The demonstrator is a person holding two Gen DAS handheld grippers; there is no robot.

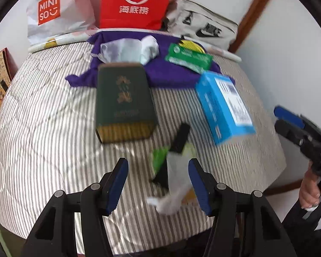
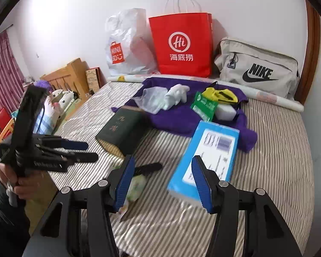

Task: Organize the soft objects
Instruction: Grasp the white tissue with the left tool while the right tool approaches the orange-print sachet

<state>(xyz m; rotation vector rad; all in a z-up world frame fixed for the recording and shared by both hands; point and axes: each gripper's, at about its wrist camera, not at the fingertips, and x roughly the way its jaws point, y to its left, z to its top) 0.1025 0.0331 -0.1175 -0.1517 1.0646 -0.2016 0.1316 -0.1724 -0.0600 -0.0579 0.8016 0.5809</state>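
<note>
A purple cloth point(image 1: 164, 72) point(image 2: 177, 115) lies spread at the far side of the striped bed. On it rest a white sock-like bundle point(image 1: 149, 47) point(image 2: 177, 94), a clear plastic bag point(image 1: 117, 49) point(image 2: 152, 98), a green packet point(image 1: 188, 57) point(image 2: 203, 107) and a yellow item point(image 2: 220, 94). My left gripper point(image 1: 158, 171) point(image 2: 92, 151) hangs open above a black stick in a green-white wrapper point(image 1: 177, 160) point(image 2: 147, 169), not touching it. My right gripper point(image 2: 162, 165) point(image 1: 276, 117) is open and empty, above the near end of a blue box point(image 2: 209, 158).
A dark green box point(image 1: 124, 102) point(image 2: 122, 128) and the blue box point(image 1: 224, 105) lie mid-bed. A red paper bag point(image 2: 182, 47), a white plastic bag point(image 2: 126, 47) and a grey Nike bag point(image 2: 256, 68) stand along the far wall. A white block point(image 2: 225, 111) sits by the green packet.
</note>
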